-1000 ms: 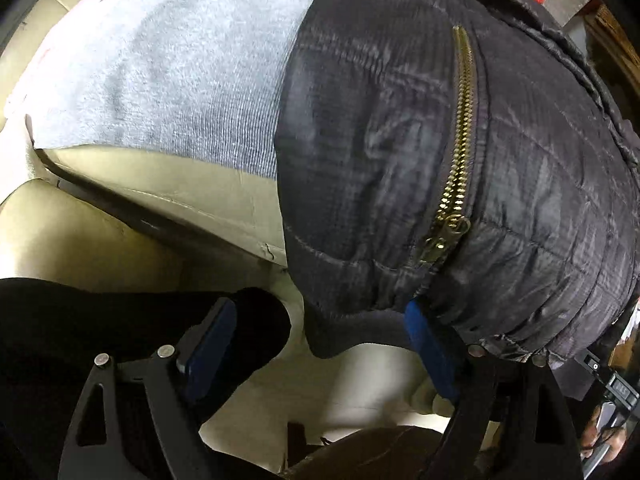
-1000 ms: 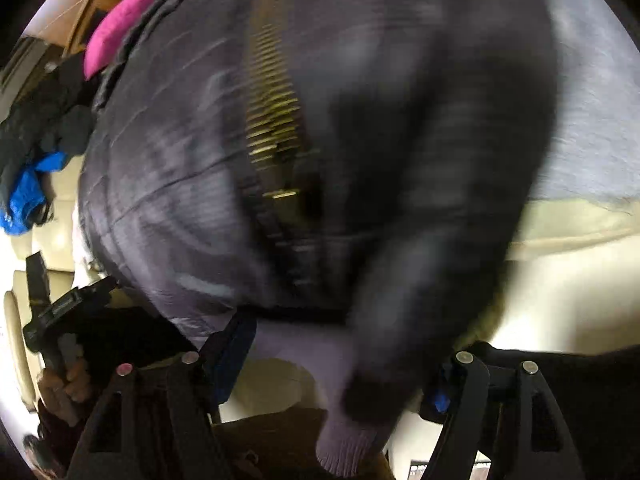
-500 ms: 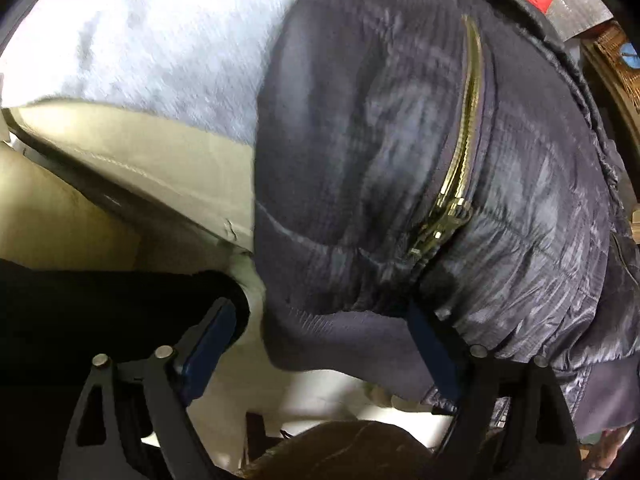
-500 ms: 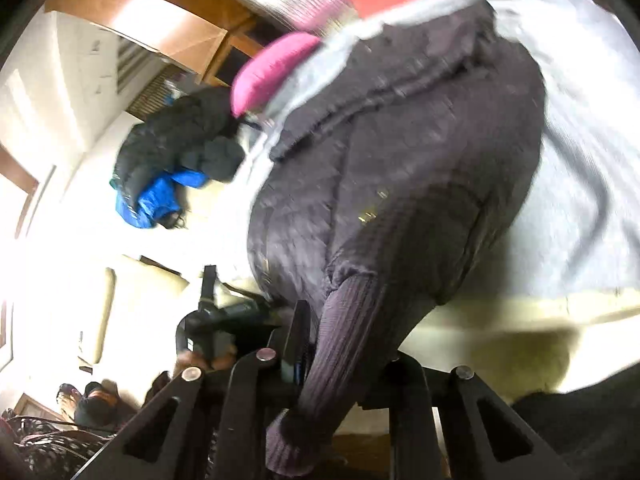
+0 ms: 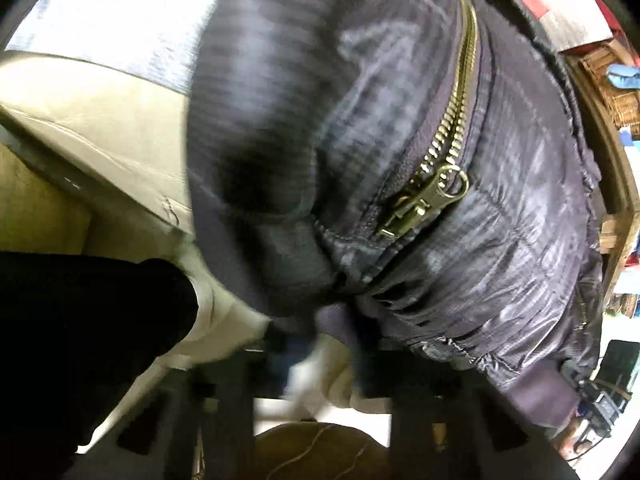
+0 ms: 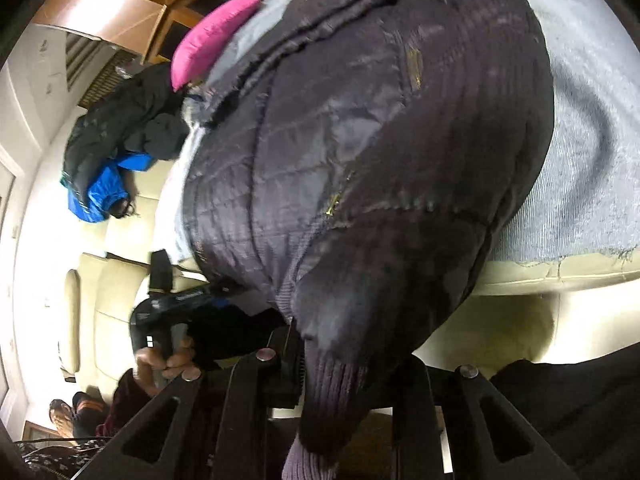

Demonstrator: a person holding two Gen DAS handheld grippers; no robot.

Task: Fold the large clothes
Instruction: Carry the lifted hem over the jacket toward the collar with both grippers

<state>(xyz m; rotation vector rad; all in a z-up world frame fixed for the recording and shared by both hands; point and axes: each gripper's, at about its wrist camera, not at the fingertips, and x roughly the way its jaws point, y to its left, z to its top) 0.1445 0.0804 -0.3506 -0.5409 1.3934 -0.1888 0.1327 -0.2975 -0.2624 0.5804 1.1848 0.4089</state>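
Jacket draped over the grey blanket. Left tool angled steeply down, just snapped together on jacket's hem. Right tool clamped on its ribbed cuff.

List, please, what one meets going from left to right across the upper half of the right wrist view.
Black and blue clothes heap → pink cushion → dark quilted jacket → grey knitted fabric.
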